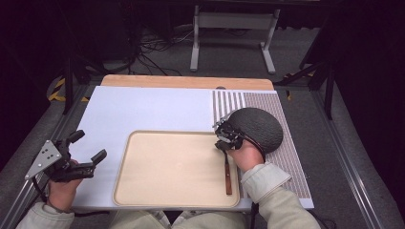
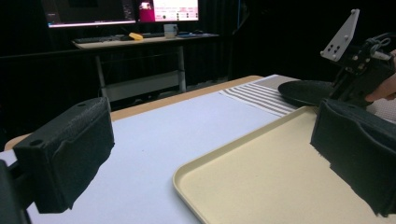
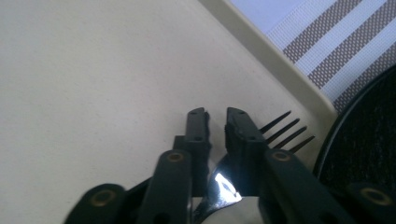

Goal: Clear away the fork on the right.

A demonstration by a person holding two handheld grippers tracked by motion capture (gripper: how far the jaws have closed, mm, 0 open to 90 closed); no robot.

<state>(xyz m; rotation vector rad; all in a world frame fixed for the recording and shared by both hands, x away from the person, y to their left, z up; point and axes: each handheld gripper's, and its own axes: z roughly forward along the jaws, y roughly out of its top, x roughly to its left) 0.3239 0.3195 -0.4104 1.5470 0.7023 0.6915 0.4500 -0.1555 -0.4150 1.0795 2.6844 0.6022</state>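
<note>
Right gripper (image 1: 224,138) is working at the far right corner of the tray (image 1: 143,191), jaws nearly together over the neck of a fork (image 3: 285,128); whether they are actually clamping it cannot be told. Judging by this, the fork is already lying inside the tray along its right edge, wooden handle nearest the person, beside the dark plate (image 1: 260,126). Left gripper (image 1: 79,152) is hanging left of the tray, jaws apart, empty.

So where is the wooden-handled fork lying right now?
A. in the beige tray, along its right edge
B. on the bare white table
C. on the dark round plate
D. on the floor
A: the wooden-handled fork lies inside the beige tray by its right rim, beside the dark round plate.
</note>
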